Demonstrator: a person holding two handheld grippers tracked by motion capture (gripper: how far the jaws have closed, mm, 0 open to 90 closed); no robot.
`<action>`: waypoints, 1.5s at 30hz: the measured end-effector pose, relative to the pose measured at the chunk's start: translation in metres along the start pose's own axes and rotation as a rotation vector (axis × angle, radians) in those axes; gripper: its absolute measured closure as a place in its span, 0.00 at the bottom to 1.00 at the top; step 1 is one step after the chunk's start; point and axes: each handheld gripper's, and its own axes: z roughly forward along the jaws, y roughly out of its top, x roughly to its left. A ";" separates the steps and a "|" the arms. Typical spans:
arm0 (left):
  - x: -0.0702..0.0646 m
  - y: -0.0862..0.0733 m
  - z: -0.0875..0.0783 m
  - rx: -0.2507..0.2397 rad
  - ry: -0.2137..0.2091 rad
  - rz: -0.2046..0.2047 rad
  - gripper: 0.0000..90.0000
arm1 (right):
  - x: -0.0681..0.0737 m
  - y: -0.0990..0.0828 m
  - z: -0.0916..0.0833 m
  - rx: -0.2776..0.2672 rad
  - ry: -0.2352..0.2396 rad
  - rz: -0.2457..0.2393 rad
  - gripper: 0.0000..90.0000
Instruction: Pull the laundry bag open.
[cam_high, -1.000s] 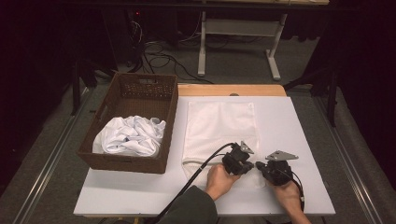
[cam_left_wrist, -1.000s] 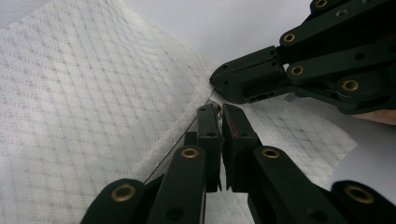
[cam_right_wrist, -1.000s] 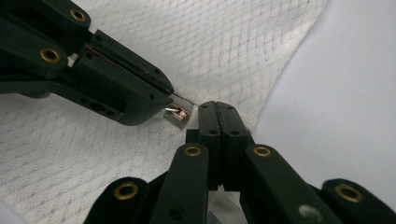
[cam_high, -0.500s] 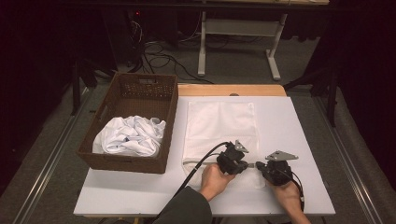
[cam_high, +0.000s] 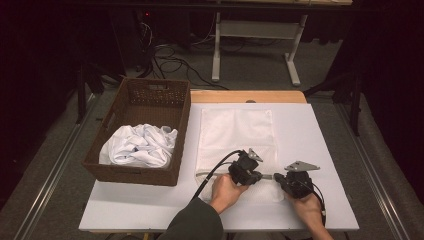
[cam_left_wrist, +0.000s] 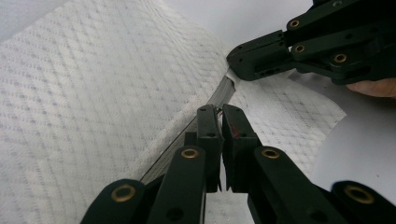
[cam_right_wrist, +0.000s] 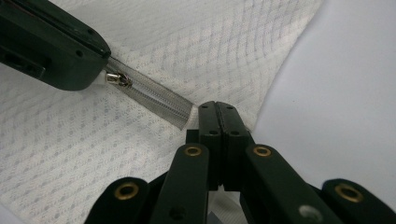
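Note:
A white quilted cover (cam_high: 235, 130) lies flat on the white table (cam_high: 320, 130), with its grey zipper (cam_right_wrist: 154, 98) along the near edge. My left gripper (cam_high: 260, 176) is shut on the zipper's pull, and the metal slider (cam_right_wrist: 116, 79) shows right at its tip. My right gripper (cam_high: 276, 177) is shut on the zipper's end at the cover's near right corner. In the left gripper view my own jaws (cam_left_wrist: 219, 112) pinch at the zipper line (cam_left_wrist: 219, 95), and the right gripper (cam_left_wrist: 233, 63) holds the tape just beyond. The two grippers face each other, a short stretch of zipper apart.
A brown wicker basket (cam_high: 135, 95) stands at the table's left with crumpled white cloth (cam_high: 137, 145) inside. A wooden strip (cam_high: 245, 96) runs along the table's far edge. Cables and a desk frame (cam_high: 250, 35) are on the floor beyond.
My left gripper has slid a little to the left along the cover's near edge, away from the right gripper. The right gripper has kept still.

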 end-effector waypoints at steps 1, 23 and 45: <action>0.000 0.000 -0.001 0.000 0.002 -0.001 0.96 | 0.000 0.000 0.000 0.001 -0.001 -0.001 1.00; 0.011 -0.016 -0.026 -0.014 0.018 -0.041 0.96 | -0.001 0.001 0.000 0.008 0.007 0.005 1.00; 0.030 -0.034 -0.047 -0.031 -0.005 -0.113 0.96 | -0.002 0.002 0.000 0.017 0.018 0.013 1.00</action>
